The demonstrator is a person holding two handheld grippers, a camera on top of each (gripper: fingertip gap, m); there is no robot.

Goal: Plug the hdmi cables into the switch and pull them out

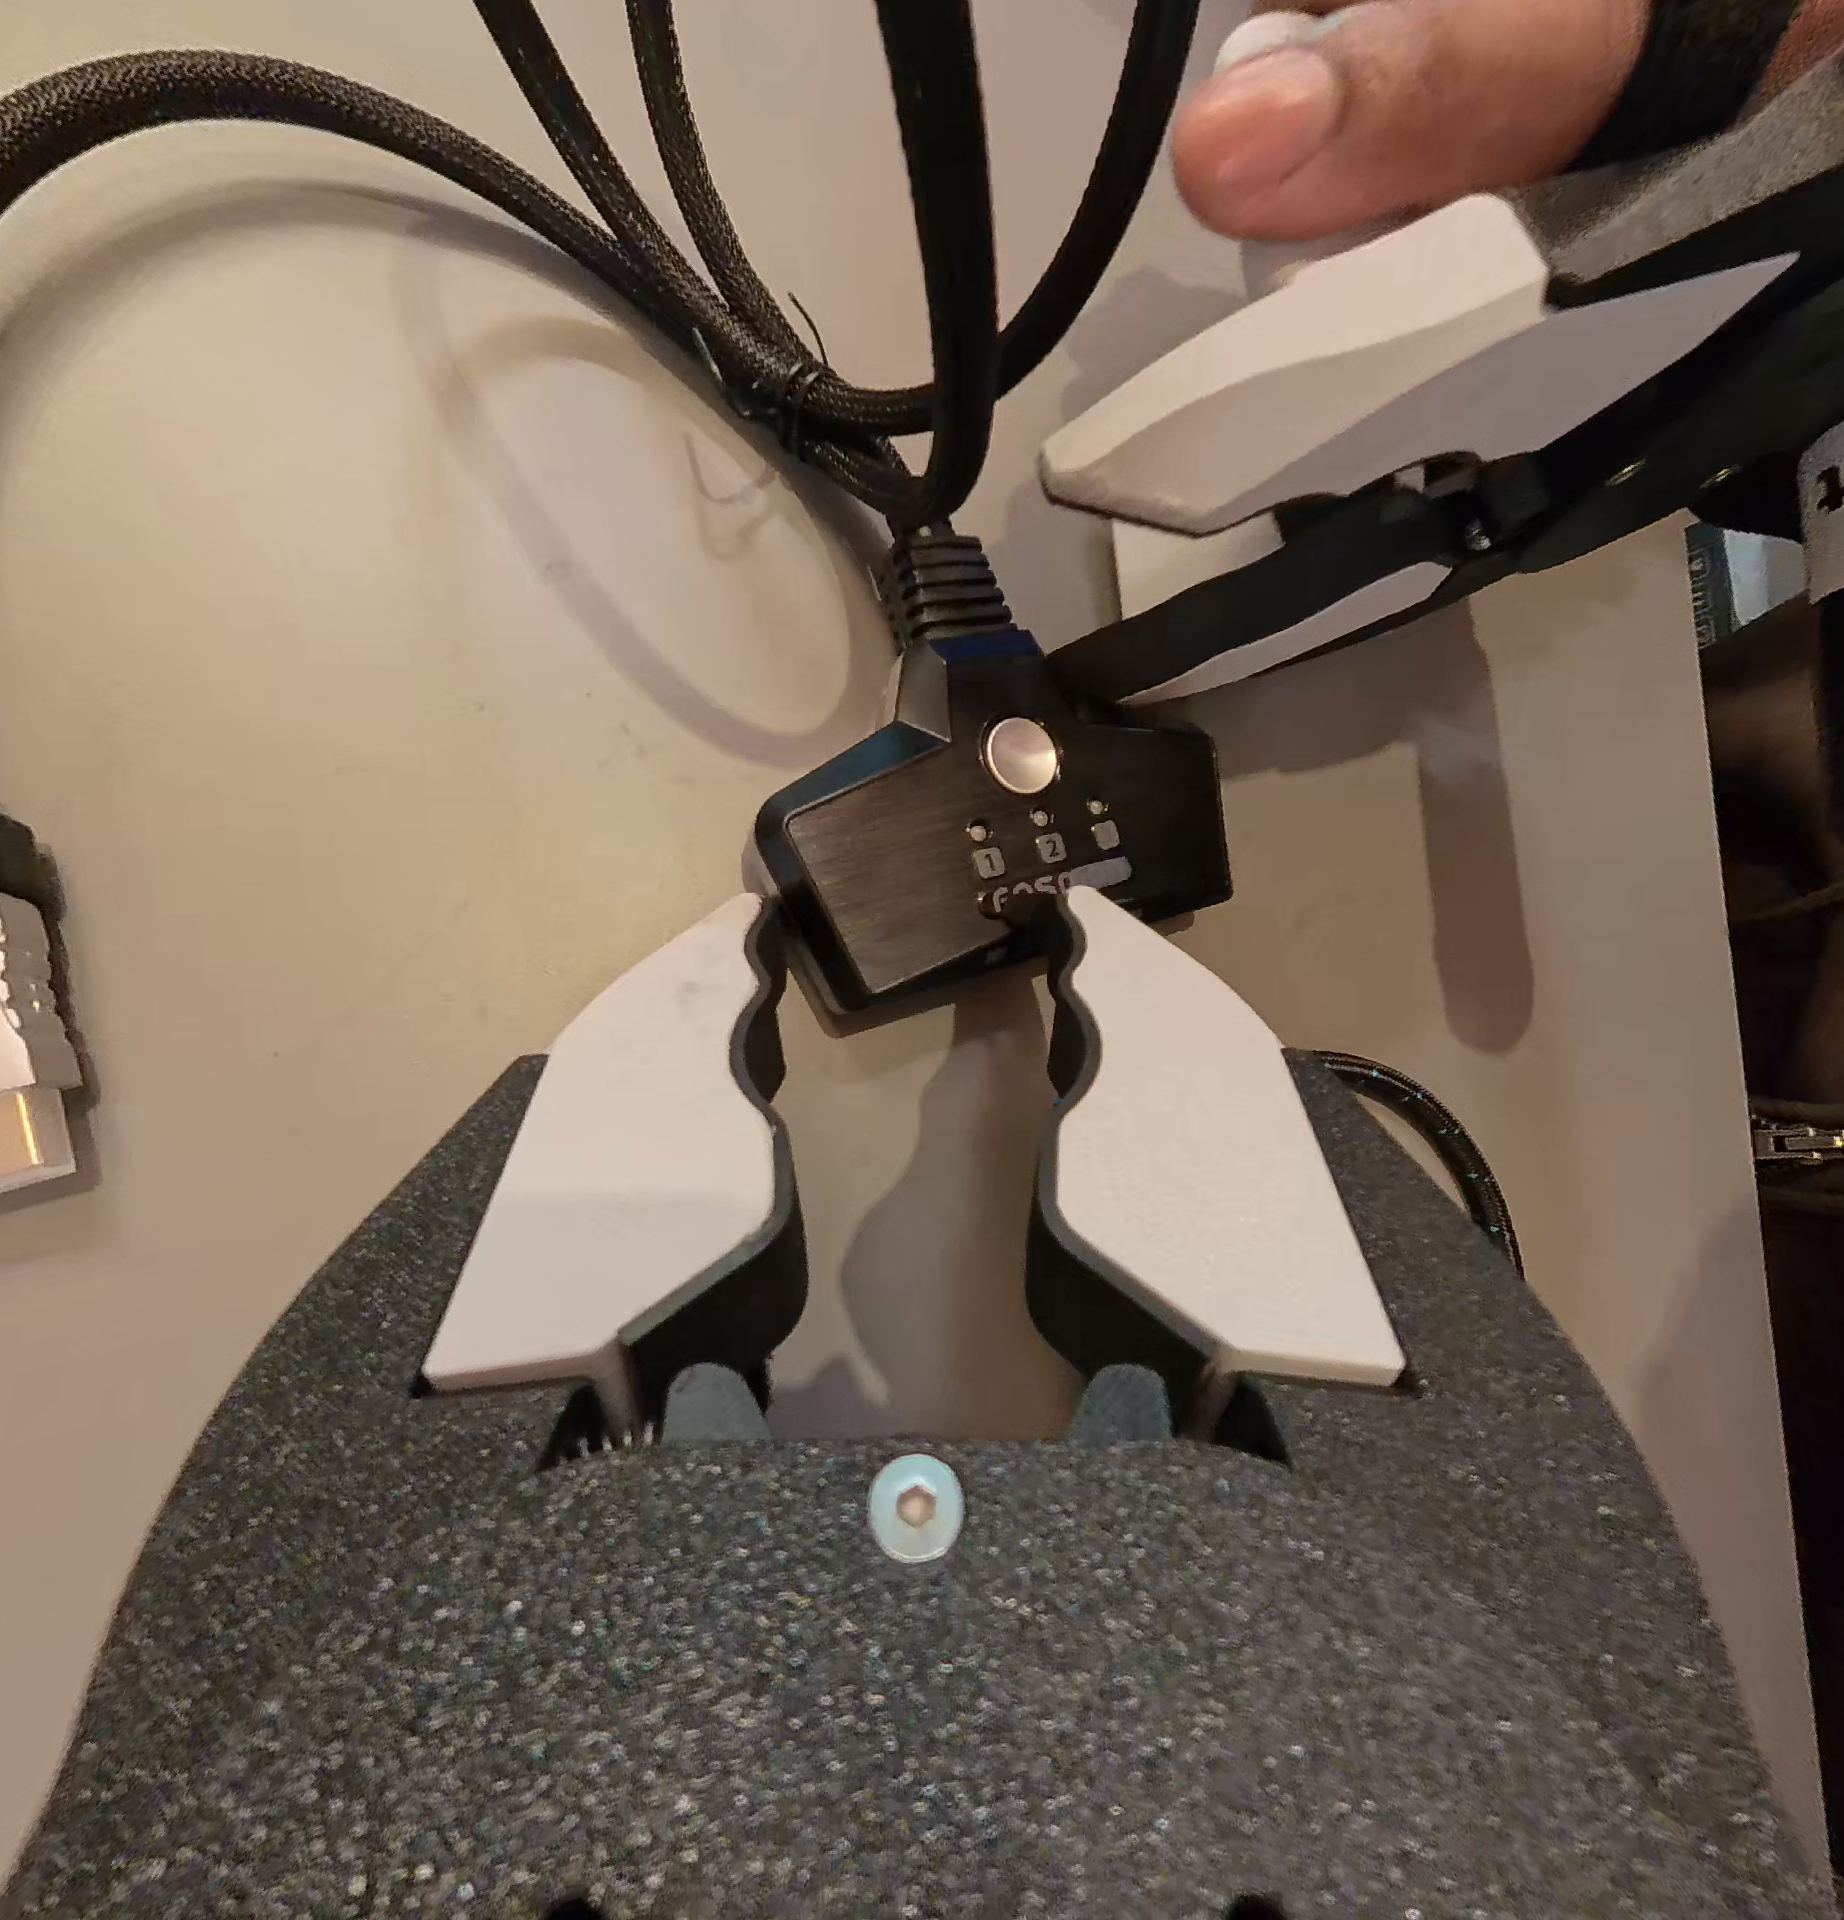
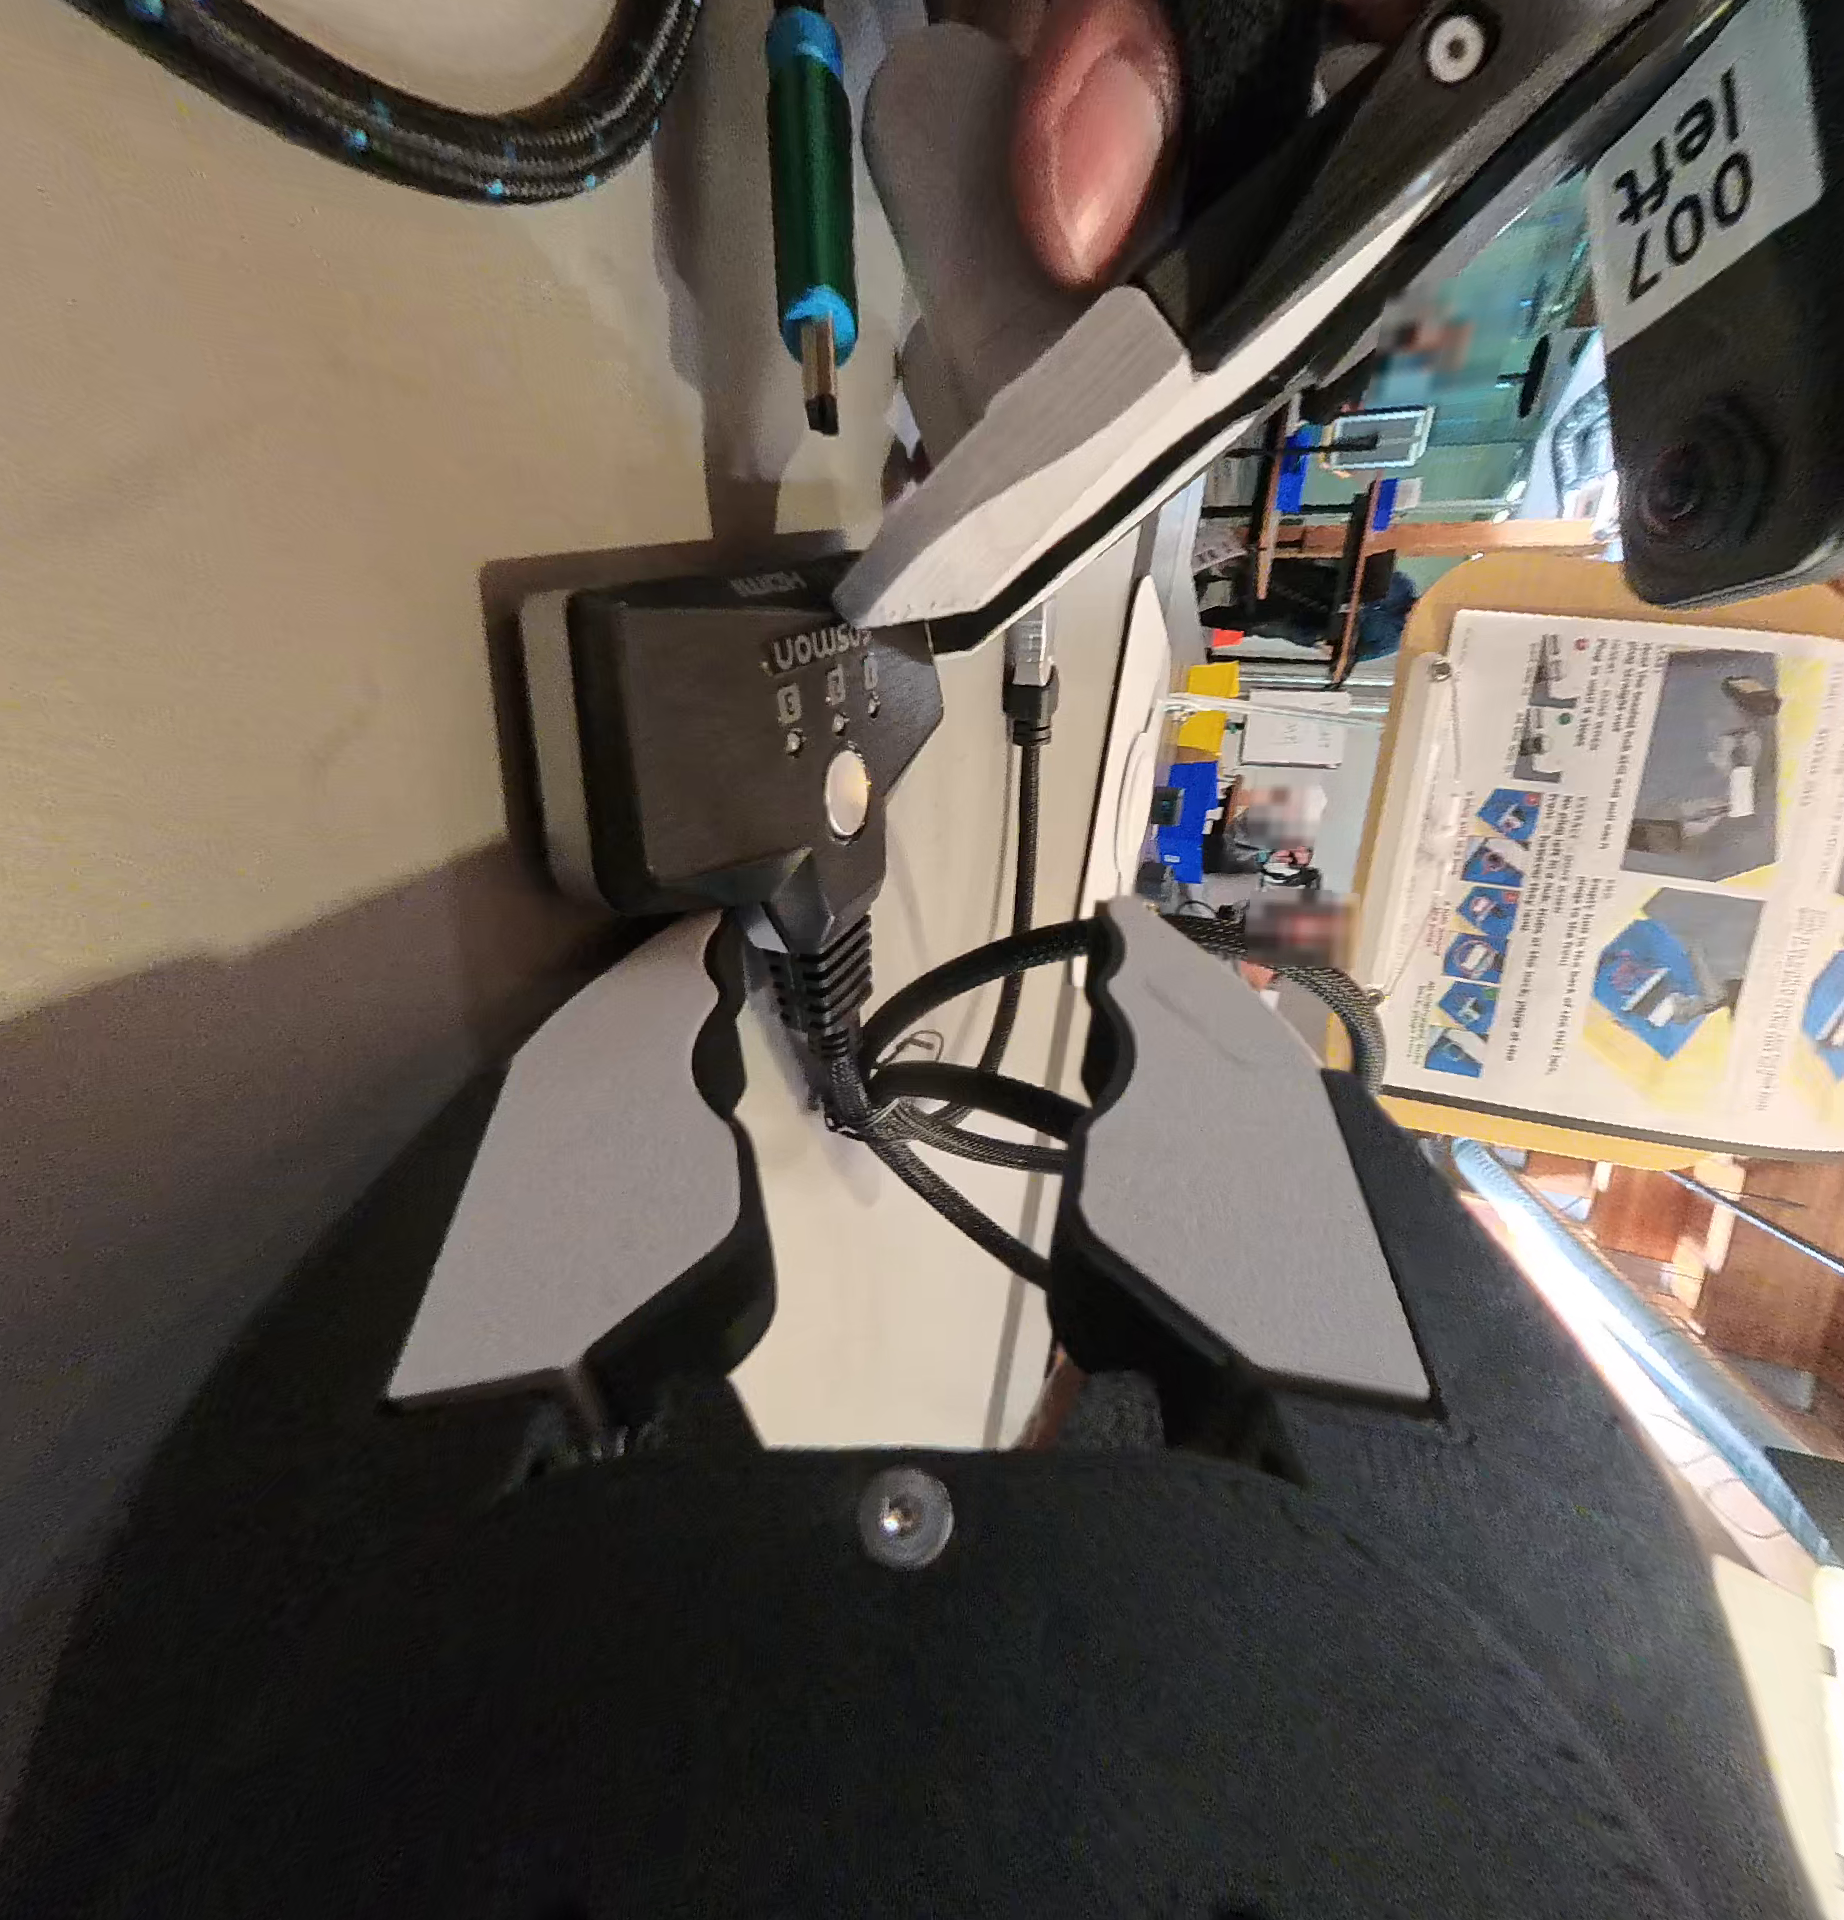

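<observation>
Beige board [image 1: 378, 727] fills the background of both views, and the switch [image 1: 876, 883], a black box with a round button, sits against it on a grey plate [image 2: 544, 727].

**Left claw [image 1: 913, 904]**
- Far to its left: a silver plug [image 1: 14, 1039] on a braided cable [image 1: 222, 114].
- At the tips: the lower corner of the switch. The left finger [image 1: 689, 997] lies just beside the box's edge. The right fingertip [image 1: 1094, 935] overlaps the front face.
- State: roughly half open. The pads do not clamp opposite sides of the box, so nothing counts as held.
- Ahead and to the right: the other claw's fingers and a thumb [image 1: 1365, 125].

**Right claw [image 2: 913, 925]**
- Ahead and to its left: a green plug [image 2: 809, 208] hangs against the board.
- Ahead, just left of centre: the switch.
- At the left finger [image 2: 627, 1091]: the ribbed strain relief [image 2: 819, 987] under the switch, just beside the pad. Whether they touch cannot be told.
- Between the fingers: loops of black cable, clear of the right finger [image 2: 1209, 1122].
- State: wide open, holding nothing.
- Far right: a printed sheet [image 2: 1624, 831] on a panel.

**Handling note (judgement)**
A sound hold on the box would want pads on two opposite side walls, not one tip over the face. The cable loops look likely to snag.

**Containers**
None shows in either view.
</observation>
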